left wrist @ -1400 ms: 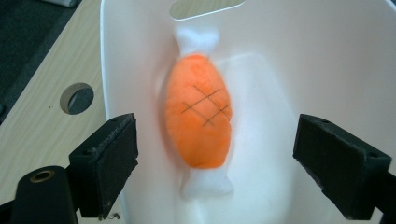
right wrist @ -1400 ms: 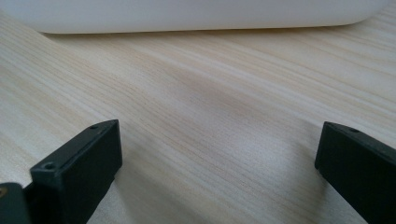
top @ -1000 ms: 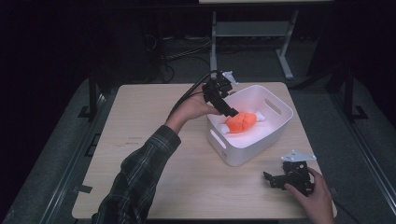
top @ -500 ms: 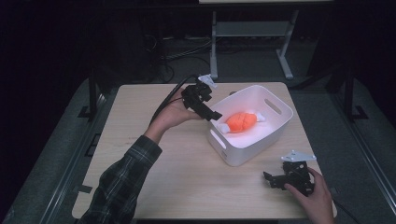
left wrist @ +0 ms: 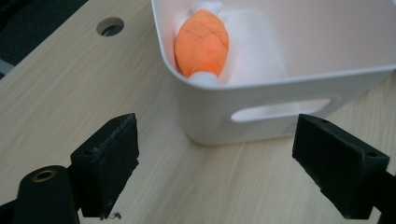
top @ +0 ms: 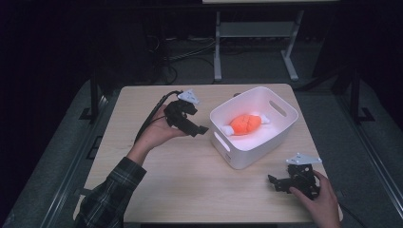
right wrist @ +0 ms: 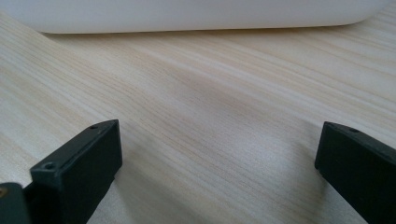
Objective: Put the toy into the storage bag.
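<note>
Room: pretty dark all around, with a metal stand's legs and some cables on the floor behind the wooden table (top: 190, 190).
Table: light wood grain, with a round hole (left wrist: 110, 26) near the far edge in the left gripper view.
Left gripper (top: 199, 129): held up in the person's left hand (top: 157, 133), just left of the bin and apart from it. Jaws are spread wide with nothing between them, and they point at the bin's near wall.
Sleeve (top: 109, 194): plaid, coming in from the bottom left.
Bin (top: 280, 137): white plastic tub with handle slots, sitting right of the table's centre.
Toy (top: 246, 123): orange plush drumstick with white ends, lying inside the bin on its floor. Nothing's touching it.
Right gripper (top: 274, 183): down low at the table's front right corner in the person's right hand (top: 318, 202), near the bin's front side. Jaws are wide apart and empty, just bare tabletop between them.
</note>
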Motion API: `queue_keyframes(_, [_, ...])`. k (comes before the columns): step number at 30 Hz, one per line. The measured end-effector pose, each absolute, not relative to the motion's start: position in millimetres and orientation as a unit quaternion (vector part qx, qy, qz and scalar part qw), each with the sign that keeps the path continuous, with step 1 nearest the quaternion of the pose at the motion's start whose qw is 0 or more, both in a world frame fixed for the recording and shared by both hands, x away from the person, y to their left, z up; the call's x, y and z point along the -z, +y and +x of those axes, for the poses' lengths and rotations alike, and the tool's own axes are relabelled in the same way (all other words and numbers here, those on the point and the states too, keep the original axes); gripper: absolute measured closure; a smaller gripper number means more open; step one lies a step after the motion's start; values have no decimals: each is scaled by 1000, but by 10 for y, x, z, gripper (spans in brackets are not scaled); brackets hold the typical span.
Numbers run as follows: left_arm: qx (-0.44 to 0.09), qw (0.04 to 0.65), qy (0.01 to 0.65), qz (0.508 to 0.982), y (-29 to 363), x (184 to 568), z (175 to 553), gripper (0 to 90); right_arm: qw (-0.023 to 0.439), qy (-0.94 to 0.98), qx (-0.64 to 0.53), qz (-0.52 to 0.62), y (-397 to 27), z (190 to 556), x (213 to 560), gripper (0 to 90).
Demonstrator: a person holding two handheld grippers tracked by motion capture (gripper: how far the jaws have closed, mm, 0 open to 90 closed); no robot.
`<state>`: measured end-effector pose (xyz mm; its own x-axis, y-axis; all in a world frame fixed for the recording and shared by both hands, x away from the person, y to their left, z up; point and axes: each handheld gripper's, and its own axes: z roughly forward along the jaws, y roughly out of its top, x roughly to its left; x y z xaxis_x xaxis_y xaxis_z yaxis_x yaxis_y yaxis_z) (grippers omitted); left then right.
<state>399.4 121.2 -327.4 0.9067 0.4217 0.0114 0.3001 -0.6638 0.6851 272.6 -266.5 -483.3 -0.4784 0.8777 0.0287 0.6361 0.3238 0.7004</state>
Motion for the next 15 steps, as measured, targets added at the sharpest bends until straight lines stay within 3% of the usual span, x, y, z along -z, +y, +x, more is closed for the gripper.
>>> queue_keyframes(15, [-93, 377, 243, 889, 1706, 3752, 3604, 140, 182, 793, -332, 477, -2666, 2726, 4833, 2])
